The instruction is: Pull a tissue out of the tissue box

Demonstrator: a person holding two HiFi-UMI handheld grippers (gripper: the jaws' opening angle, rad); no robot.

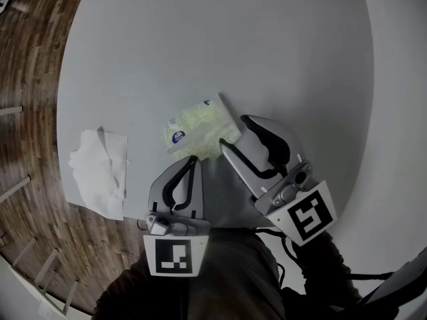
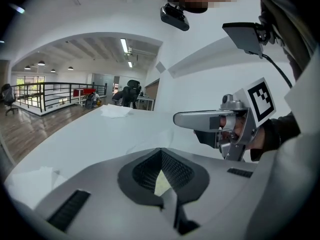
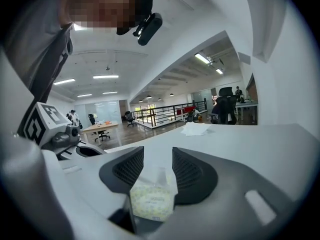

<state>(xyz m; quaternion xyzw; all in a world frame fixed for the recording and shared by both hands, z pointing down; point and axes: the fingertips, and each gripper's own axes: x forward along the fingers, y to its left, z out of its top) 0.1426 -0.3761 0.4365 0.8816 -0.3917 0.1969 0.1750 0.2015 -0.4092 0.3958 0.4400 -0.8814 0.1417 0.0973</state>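
Right claw point(image 1: 233, 132) open around tissue pack point(image 1: 197, 127), left claw point(image 1: 194, 159) closed beside it, loose tissue point(image 1: 100, 169) well apart.

tissue pack point(image 1: 200, 127): soft, pale yellow-green, flat on table point(image 1: 267, 45) | tissue point(image 1: 100, 169): white, crumpled, near left edge

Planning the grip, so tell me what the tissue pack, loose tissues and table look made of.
Tissue pack: probably soft plastic film, slightly glossy; it crinkles and carries pale yellow-green print with a blue logo.
Loose tissues: thin white paper, matte, crumpled and creased.
Table: smooth matte grey top, perhaps laminate; unclear.
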